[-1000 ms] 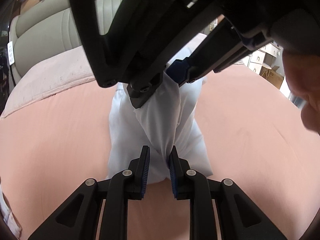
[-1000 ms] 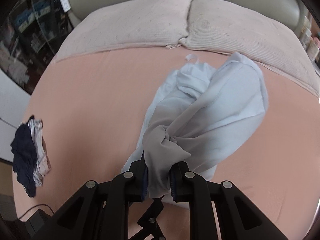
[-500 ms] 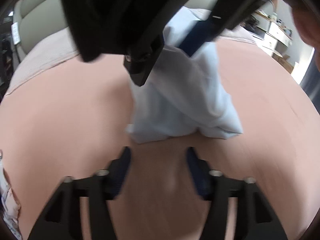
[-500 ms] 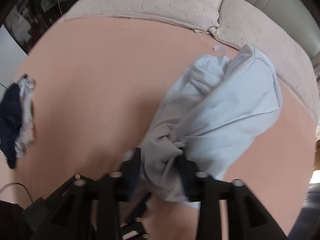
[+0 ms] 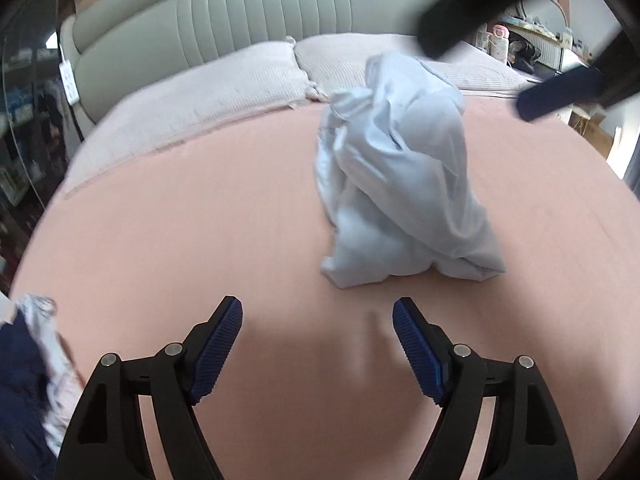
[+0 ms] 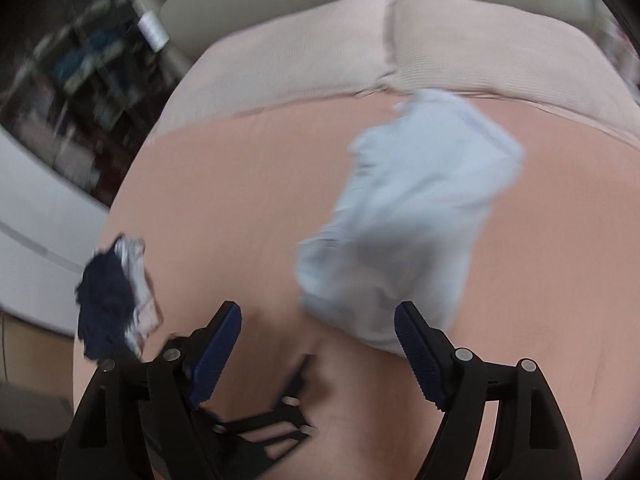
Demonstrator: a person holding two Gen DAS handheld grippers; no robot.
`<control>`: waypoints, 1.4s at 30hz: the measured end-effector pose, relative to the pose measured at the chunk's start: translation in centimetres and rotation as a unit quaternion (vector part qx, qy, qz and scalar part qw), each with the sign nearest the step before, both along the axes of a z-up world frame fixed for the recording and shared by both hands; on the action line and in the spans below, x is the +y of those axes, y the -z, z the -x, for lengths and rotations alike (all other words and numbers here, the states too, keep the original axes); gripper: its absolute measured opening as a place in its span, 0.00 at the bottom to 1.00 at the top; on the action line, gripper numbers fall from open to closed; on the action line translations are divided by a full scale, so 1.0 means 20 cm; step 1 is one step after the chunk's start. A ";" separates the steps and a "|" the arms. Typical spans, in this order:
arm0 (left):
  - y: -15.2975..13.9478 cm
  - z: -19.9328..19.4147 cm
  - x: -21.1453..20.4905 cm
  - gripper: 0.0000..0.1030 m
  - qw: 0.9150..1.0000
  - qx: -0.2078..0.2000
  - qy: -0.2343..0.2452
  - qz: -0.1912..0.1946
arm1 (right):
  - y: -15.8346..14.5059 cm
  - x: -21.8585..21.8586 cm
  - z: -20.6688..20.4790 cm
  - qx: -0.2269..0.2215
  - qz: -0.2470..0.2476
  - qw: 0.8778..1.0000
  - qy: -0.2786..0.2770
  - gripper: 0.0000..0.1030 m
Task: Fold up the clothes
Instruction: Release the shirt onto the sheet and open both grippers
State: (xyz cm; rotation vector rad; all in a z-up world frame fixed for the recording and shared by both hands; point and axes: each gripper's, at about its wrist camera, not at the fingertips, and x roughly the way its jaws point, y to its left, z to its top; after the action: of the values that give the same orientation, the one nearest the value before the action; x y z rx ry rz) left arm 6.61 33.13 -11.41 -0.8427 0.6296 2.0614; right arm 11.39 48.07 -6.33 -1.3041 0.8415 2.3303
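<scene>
Both hand-held grippers, left (image 5: 317,320) and right (image 6: 318,326), have just been opening, jaws now spread and empty | pale blue garment (image 5: 400,176) released, crumpled mid-bed (image 5: 180,240) near the pillows (image 5: 208,92) | right view motion-blurred | dark clothes pile (image 6: 110,300) at bed's left edge, cut off in left view.

pink bed (image 5: 208,240) with two pillows (image 5: 224,92) at far end; crumpled pale blue garment (image 5: 400,184) near middle, dark and patterned clothes (image 6: 114,300) at near left edge.
</scene>
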 end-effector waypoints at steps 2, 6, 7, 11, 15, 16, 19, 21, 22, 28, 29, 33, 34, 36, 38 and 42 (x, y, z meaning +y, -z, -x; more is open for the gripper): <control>-0.06 -0.07 -0.07 0.75 1.000 0.017 -0.002 0.002 | 0.01 0.02 -0.14 0.028 0.020 0.998 0.043 0.82; 0.01 0.14 0.03 0.75 0.999 0.049 0.000 0.005 | 0.13 0.12 -0.34 0.052 0.060 0.990 0.119 0.83; 0.02 0.17 0.06 0.75 0.999 0.053 0.000 0.005 | 0.16 0.15 -0.37 0.042 0.066 0.988 0.130 0.83; -0.04 0.17 0.10 0.75 0.998 0.059 0.000 -0.005 | 0.23 0.22 -0.40 0.019 0.064 0.986 0.155 0.83; -0.12 0.16 0.21 0.75 0.997 0.073 0.012 -0.013 | 0.29 0.28 -0.44 0.046 0.094 0.981 0.165 0.83; -0.14 0.16 0.23 0.75 0.997 0.079 0.016 -0.016 | 0.32 0.29 -0.45 0.048 0.099 0.979 0.169 0.83; -0.22 0.16 0.32 0.75 0.995 0.093 0.029 -0.025 | 0.40 0.31 -0.42 0.034 0.081 0.978 0.188 0.83; -0.28 0.18 0.38 0.75 0.994 0.091 0.041 -0.033 | 0.44 0.31 -0.41 0.020 0.061 0.979 0.196 0.83; -0.31 0.19 0.43 0.75 0.994 0.092 0.051 -0.035 | 0.45 0.30 -0.41 0.021 0.051 0.978 0.200 0.83; -0.39 0.22 0.66 0.75 0.990 0.074 0.109 -0.056 | 0.46 0.28 -0.39 0.065 -0.021 0.978 0.200 0.44; -0.40 0.22 0.68 0.75 0.990 0.064 0.114 -0.059 | 0.46 0.27 -0.38 0.064 -0.036 0.978 0.195 0.41; -0.37 0.24 0.79 0.65 0.986 0.042 0.149 -0.058 | 0.51 0.32 -0.38 0.080 -0.016 0.976 0.199 0.30; -0.37 0.23 0.81 0.53 0.985 0.043 0.157 -0.054 | 0.52 0.34 -0.38 0.091 -0.005 0.974 0.205 0.26; -0.36 0.23 0.86 0.38 0.983 0.040 0.174 -0.048 | 0.52 0.35 -0.39 0.110 0.006 0.972 0.206 0.19; -0.35 0.23 0.91 0.24 0.979 0.026 0.198 -0.040 | 0.51 0.35 -0.39 0.125 -0.001 0.972 0.200 0.16; -0.34 0.22 1.01 0.16 0.974 -0.001 0.221 -0.045 | 0.53 0.34 -0.33 0.140 0.012 0.973 0.183 0.16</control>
State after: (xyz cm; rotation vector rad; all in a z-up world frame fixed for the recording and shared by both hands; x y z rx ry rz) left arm 2.27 53.24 -4.69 -0.5884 0.6501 1.6706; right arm 18.07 54.92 -16.92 -0.7538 1.0934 2.2315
